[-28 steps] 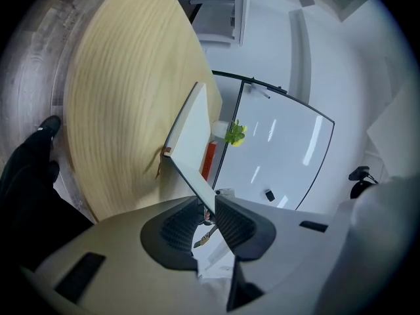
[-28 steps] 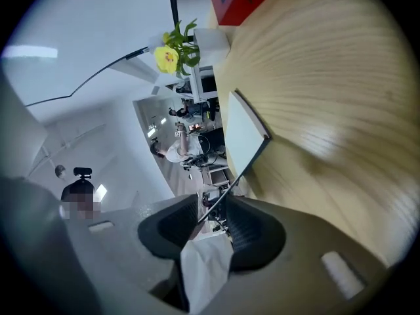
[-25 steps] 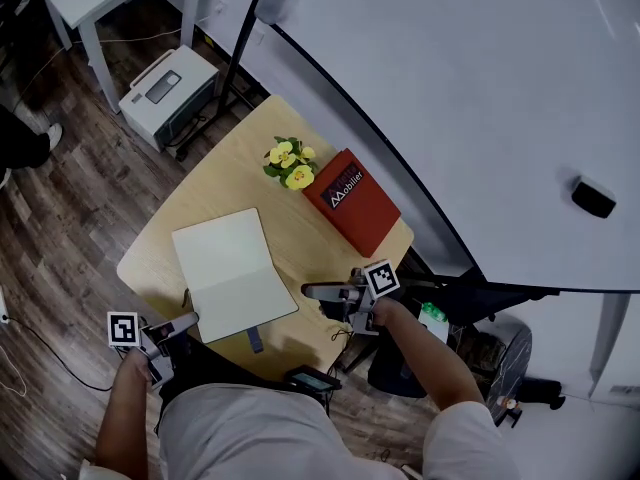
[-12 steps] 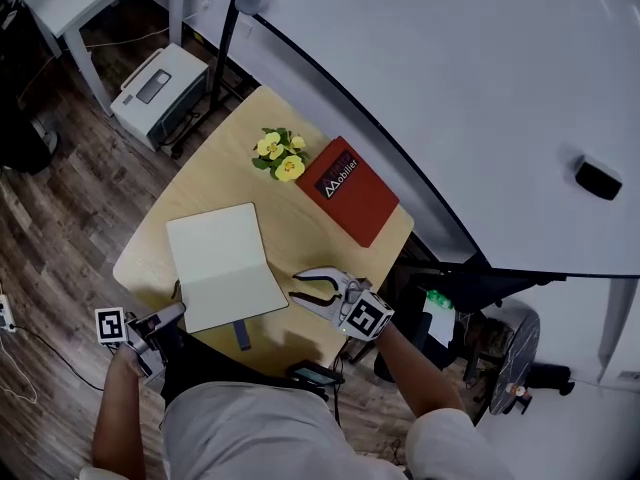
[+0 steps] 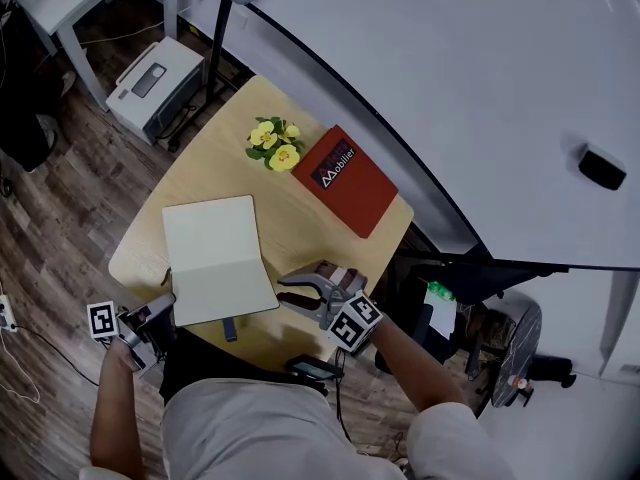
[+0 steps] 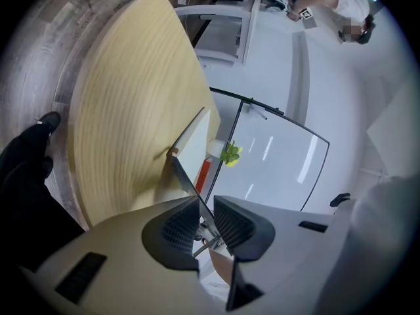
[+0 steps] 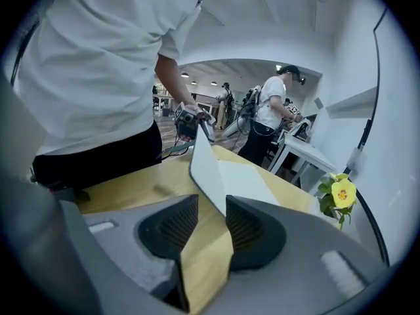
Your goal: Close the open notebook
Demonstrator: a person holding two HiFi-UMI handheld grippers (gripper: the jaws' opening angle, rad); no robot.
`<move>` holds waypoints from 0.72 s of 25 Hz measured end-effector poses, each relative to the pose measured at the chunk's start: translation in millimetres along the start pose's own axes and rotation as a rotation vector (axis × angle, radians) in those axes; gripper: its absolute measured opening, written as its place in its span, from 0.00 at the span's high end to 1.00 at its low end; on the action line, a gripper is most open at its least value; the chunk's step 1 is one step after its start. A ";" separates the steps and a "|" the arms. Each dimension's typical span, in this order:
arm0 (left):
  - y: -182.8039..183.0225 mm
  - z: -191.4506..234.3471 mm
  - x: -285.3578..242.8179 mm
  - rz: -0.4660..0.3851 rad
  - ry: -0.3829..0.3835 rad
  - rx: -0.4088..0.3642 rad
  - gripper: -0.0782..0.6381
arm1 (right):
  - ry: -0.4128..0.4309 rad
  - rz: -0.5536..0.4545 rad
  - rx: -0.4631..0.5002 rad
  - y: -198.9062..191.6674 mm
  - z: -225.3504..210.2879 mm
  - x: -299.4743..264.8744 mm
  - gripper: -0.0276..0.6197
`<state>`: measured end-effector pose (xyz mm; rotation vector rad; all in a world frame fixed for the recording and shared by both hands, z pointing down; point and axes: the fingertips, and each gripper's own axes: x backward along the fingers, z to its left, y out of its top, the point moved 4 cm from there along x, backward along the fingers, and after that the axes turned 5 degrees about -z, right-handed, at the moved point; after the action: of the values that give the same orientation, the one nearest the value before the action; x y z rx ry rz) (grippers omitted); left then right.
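Observation:
The open notebook lies with white pages up on the round wooden table. My left gripper is at its near left corner, shut on the thin cover edge, which runs between the pads. In the right gripper view the near half stands raised off the table, with the left gripper at its far corner. My right gripper hovers just right of the notebook's near right edge. Its jaws point at the notebook and are open, with only bare table between the pads.
A red book and a small pot of yellow flowers sit at the table's far side. A dark ribbon hangs from the notebook's near edge. A printer is on the floor at the left, and a whiteboard stands behind the table.
My right gripper has rolled over and moved left, close to the notebook's right edge. The left gripper has stayed at the near left corner.

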<state>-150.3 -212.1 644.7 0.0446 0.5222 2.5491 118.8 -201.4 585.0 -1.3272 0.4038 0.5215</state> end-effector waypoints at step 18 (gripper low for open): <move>2.0 -2.4 -3.9 -0.006 -0.012 0.000 0.77 | -0.120 -0.086 -0.087 4.9 -11.7 -22.4 0.88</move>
<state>-148.3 -216.6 643.5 0.0586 0.5163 2.5418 97.9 -215.0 591.2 -1.3828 0.2260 0.5484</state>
